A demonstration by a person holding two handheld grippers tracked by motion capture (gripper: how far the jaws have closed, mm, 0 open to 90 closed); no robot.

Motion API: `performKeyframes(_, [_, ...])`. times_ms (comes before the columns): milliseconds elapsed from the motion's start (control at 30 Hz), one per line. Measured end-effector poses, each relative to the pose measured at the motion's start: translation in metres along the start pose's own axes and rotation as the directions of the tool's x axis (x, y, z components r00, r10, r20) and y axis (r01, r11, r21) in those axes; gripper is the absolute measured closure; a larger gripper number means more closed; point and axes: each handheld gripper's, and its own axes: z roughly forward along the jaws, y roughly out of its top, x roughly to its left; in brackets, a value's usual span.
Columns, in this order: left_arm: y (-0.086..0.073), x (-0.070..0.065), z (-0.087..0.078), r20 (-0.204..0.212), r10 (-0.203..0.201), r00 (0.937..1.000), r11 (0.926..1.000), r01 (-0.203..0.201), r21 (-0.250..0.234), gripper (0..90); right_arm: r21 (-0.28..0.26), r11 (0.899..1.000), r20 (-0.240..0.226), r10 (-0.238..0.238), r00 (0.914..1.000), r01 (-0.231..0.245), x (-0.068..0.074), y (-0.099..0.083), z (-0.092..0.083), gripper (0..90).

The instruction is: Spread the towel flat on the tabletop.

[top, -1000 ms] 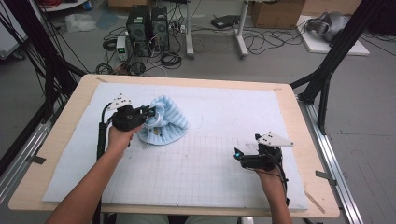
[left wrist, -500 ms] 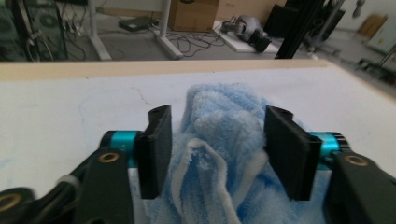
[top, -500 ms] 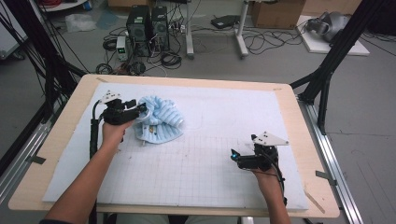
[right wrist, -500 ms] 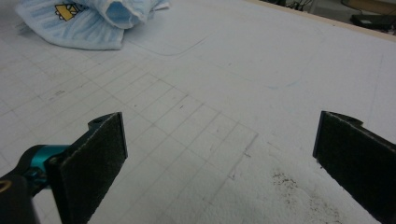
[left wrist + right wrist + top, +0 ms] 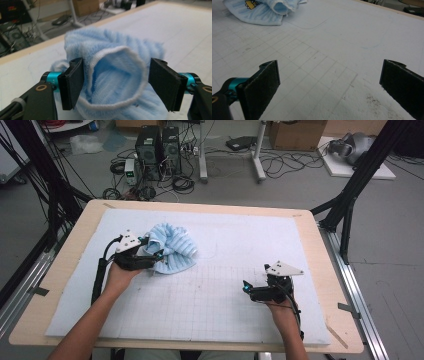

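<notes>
so nearest to me, the right gripper [image 5: 248, 289] sits low over the white mat [image 5: 240, 320], jaws spread wide with nothing but gridded mat between them. further off, the left gripper [image 5: 156, 256] is at the one blue cloth [image 5: 172, 249], which lies bunched up on the far left part of the mat. its jaws have just been opening: a rolled fold of cloth [image 5: 117, 75] sits between the pads, but they aren't pinching it. can't make out how the cloth is folded underneath, it's just a crumpled heap. there's a small yellow print [image 5: 250, 3] on it, cut off by the frame edge. count: two grippers, one cloth, one mat, one table [image 5: 325, 270].
</notes>
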Motion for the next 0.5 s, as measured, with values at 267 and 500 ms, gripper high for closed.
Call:
performKeyframes(267, [-0.010, 0.018, 0.010, -0.051, -0.152, 0.9871, 0.9879, 0.153, 0.025, 77.6, 0.021, 1.000, -0.071, 0.018, 0.9973, -0.017, 0.016, 0.011, 0.025, 1.9])
performKeyframes(500, [-0.014, 0.037, 0.002, -0.087, -0.256, 0.9629, 0.9664, 0.252, -0.051, 54.3, 0.036, 0.998, -0.144, -0.049, 0.9884, 0.054, 0.037, 0.026, 0.053, 6.2])
